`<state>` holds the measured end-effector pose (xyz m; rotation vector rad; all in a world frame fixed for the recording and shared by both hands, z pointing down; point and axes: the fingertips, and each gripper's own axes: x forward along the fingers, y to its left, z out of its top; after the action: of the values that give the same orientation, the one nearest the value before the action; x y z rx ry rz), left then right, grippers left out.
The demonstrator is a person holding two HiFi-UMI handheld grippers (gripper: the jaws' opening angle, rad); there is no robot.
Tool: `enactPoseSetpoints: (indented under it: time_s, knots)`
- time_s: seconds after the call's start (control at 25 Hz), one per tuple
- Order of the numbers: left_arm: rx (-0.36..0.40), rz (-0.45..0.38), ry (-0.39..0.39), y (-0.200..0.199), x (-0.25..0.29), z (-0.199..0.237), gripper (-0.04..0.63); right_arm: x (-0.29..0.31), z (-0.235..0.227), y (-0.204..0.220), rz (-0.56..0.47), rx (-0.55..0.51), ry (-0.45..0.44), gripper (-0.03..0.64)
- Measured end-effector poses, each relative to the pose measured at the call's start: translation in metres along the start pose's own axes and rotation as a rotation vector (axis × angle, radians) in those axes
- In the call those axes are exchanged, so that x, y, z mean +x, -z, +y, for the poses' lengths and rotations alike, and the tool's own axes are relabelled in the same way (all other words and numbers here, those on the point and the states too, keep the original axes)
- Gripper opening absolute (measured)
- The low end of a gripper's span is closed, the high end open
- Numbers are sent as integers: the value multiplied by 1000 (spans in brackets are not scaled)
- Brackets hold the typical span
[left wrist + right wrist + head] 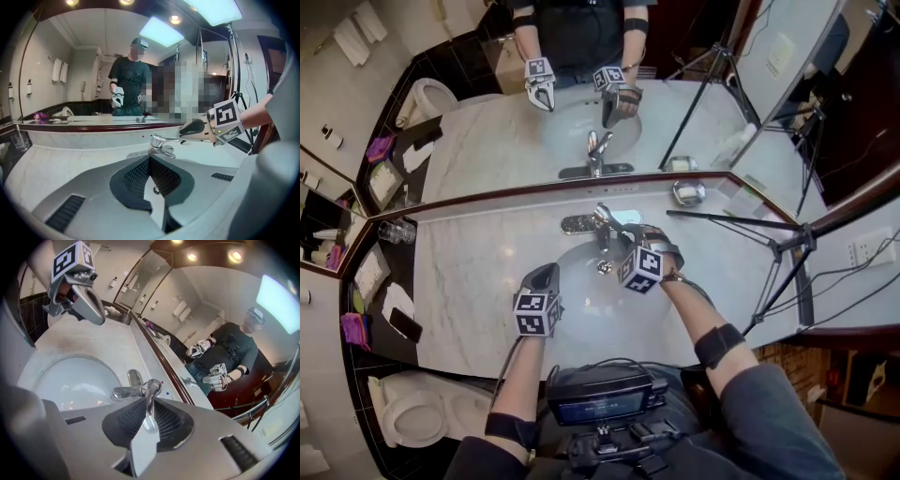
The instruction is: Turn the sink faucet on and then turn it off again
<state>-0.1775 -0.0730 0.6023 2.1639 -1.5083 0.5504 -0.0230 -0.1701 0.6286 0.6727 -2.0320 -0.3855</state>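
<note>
The right tool (149,414) clamps the faucet lever (153,389) above the sink (581,302). The left tool (150,161) hovers closed and empty. A glass (397,231) stands at the marble table's (487,272) left, a tripod (778,248) at its right.

No legible text, brand, number or sign found. The left marker cube (536,314) and the right marker cube (642,269) carry black-and-white square patterns only, no letters. The screen (600,405) on the chest-mounted device shows faint lines, too small to read.
</note>
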Motion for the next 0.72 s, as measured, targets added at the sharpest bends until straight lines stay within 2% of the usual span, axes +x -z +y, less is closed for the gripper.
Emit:
enactPoseSetpoints:
  time_s: [0.16, 0.44, 0.72]
  knots:
    - [1, -12, 0, -6, 2, 0, 3, -19, -8, 0, -56, 175, 14, 21]
    - [-18, -32, -6, -14, 2, 4, 3, -58, -31, -1, -177, 593, 27, 18]
    - [-15, -62, -7, -21, -1, 3, 3, -77, -35, 17, -292, 891, 1, 18]
